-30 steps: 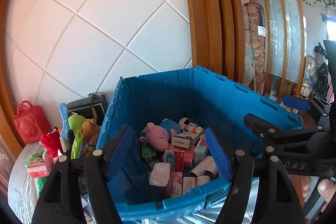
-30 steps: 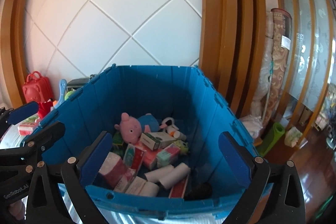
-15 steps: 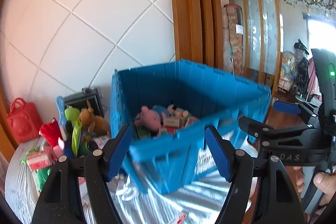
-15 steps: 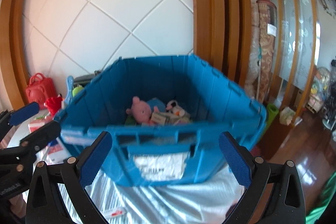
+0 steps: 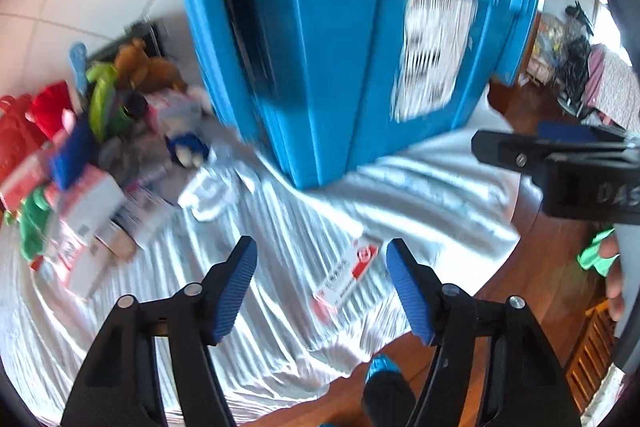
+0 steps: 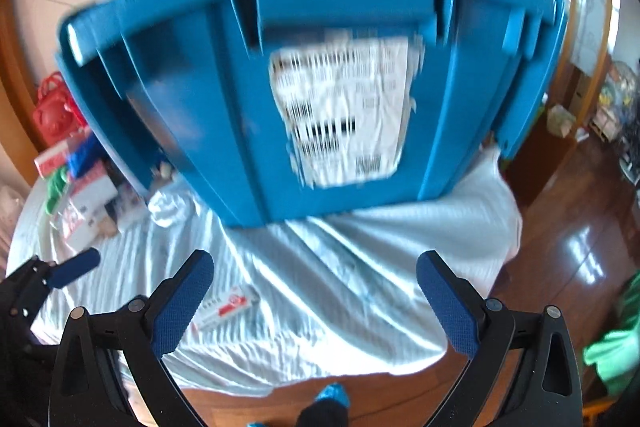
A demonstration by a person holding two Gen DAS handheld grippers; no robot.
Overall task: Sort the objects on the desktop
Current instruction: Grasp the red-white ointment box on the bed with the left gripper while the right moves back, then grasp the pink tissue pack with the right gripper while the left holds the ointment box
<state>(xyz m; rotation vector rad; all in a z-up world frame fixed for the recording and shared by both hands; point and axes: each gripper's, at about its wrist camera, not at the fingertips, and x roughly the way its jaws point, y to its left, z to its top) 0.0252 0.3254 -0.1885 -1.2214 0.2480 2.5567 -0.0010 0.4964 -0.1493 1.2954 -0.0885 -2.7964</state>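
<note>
A white tiled wall and wooden floor frame the left wrist view, where a worktop (image 5: 280,227) draped in pale, shiny, rumpled cloth fills the lower half. A big blue crate (image 5: 340,47) stands on the cloth toward the back, blurred, with a white printed label (image 5: 432,47) on its near wall. To the left of the crate lies a heap of small objects (image 5: 100,147): cartons, a brown plush toy (image 5: 140,67), a green item and red pieces, all too blurred to name further. A flat red-and-white packet (image 5: 346,277) lies alone on the cloth between the blue pads of the left hand-held gripper (image 5: 320,287), whose jaws stand well apart with nothing held. The right hand-held gripper (image 5: 560,155) reaches in from the right edge, well above the cloth; from here its jaw gap cannot be told.

In the right wrist view the same tiled wall, wooden trim and glossy brown floor surround the worktop (image 6: 360,267). The blue crate (image 6: 200,87) looms close, its label (image 6: 344,115) facing the camera. The heap of small objects (image 6: 80,179) sits at the crate's left. The packet (image 6: 226,309) lies just beside the left pad of the right hand-held gripper (image 6: 316,303), whose jaws are spread wide and empty. One blue pad of the left hand-held gripper (image 6: 76,269) shows at the left edge.
</note>
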